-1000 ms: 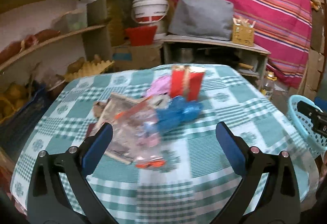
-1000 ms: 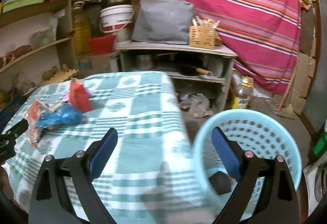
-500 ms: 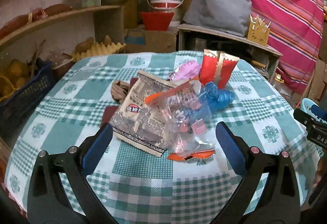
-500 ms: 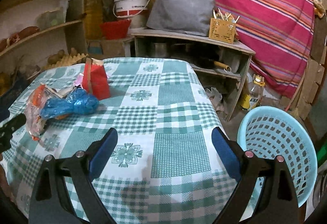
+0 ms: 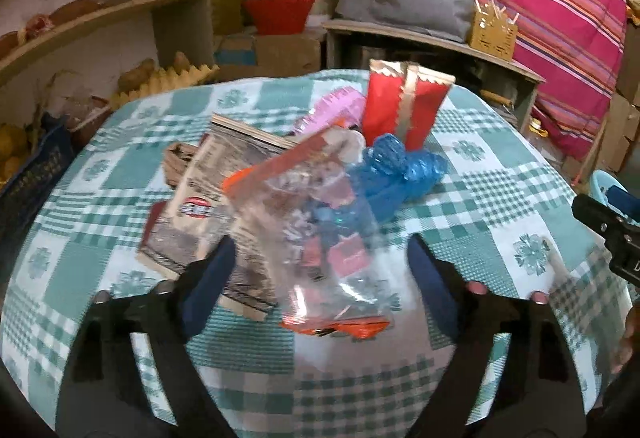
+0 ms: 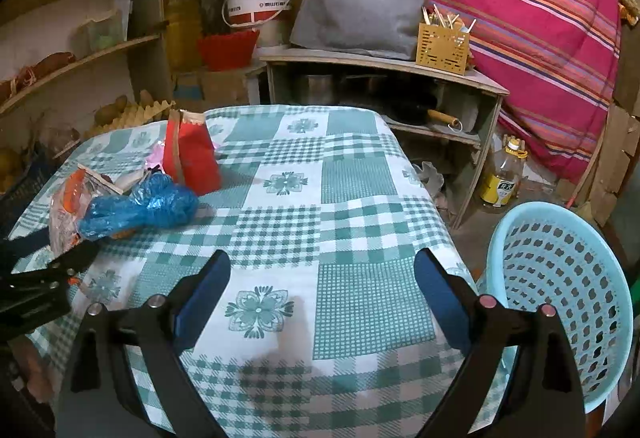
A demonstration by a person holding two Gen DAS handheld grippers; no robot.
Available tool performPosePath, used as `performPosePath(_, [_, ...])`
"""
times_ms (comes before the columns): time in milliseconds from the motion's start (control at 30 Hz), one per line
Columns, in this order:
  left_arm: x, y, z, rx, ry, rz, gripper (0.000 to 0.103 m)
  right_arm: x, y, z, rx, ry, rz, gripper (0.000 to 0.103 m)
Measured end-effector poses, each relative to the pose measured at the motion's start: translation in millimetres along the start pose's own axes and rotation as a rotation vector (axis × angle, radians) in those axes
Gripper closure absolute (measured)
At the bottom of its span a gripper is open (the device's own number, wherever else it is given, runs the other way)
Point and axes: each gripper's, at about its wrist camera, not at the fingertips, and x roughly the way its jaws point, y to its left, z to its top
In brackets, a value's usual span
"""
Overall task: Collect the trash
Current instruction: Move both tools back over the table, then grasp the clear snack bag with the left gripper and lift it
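Item, clear plastic bag (image 5: 320, 238) atop trash pile beside red pouch (image 5: 400, 106): left tool (image 5: 316, 270) closing, straddling it unpinched; right tool (image 6: 320, 286) spread; advise central, firm pinch.

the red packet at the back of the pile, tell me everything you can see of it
The red packet is a glossy foil-like pouch with a gold crimped top edge and a gold seam down its middle. It stands upright, slightly tilted, on the checked tablecloth. The blue plastic bag sits against its base and a pink wrapper lies beside it.
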Motion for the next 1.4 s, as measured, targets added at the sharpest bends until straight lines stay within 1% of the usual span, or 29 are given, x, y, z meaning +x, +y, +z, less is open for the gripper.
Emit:
performPosePath(33, [1, -1, 0, 0.000, 0.007, -0.010, 0.036, 0, -1, 0, 0.000, 0.001, 0.000, 0.012])
performPosePath(67, [2, -1, -1, 0.001, 0.012, -0.016, 0.045, 1, 0, -1, -0.002, 0.005, 0.000, 0.012])
performPosePath(100, [3, -1, -1, 0.002, 0.017, -0.021, 0.051, 1, 0, 0, -0.004, 0.008, 0.000, 0.012])
performPosePath(133, [3, -1, -1, 0.002, 0.020, -0.024, 0.053, 1, 0, -1, -0.006, 0.011, -0.001, 0.012])
performPosePath(167, [3, 0, -2, 0.004, 0.020, -0.025, 0.057, 2, 1, -1, -0.010, 0.015, -0.003, 0.012])
performPosePath(233, [0, 1, -2, 0.008, 0.017, -0.028, 0.060, 4, 4, -1, -0.018, 0.020, -0.009, 0.012])
performPosePath(267, [-2, 2, -3, 0.010, 0.015, -0.031, 0.065, 4, 5, -1, -0.019, 0.020, -0.010, 0.012])
performPosePath(433, [-15, 13, -5, 0.008, -0.003, -0.036, 0.070, 0, 16, -1, -0.028, 0.007, -0.016, 0.012])
performPosePath(467, [-18, 17, -5, 0.005, -0.008, -0.040, 0.074, -1, 18, 0, -0.033, 0.006, -0.016, 0.012])
performPosePath(800, [-58, 61, 0, -0.063, -0.071, -0.047, 0.075, -18, 53, 6, -0.083, -0.033, -0.009, 0.012])
performPosePath(1000, [-74, 95, 3, -0.093, -0.100, -0.006, 0.075, -20, 76, 4, -0.114, -0.032, 0.005, 0.012])
performPosePath(1133, [-73, 115, 3, -0.097, -0.105, 0.043, 0.075, -18, 90, 4, -0.122, -0.026, 0.031, 0.012])
performPosePath(1300, [-70, 132, 8, -0.088, -0.106, 0.069, 0.075, -18, 104, 7, -0.121, -0.031, 0.060, 0.012])
performPosePath(1400, [-66, 147, 8, -0.111, -0.091, 0.077, 0.075, -15, 112, 9, -0.127, -0.033, 0.062, 0.012])
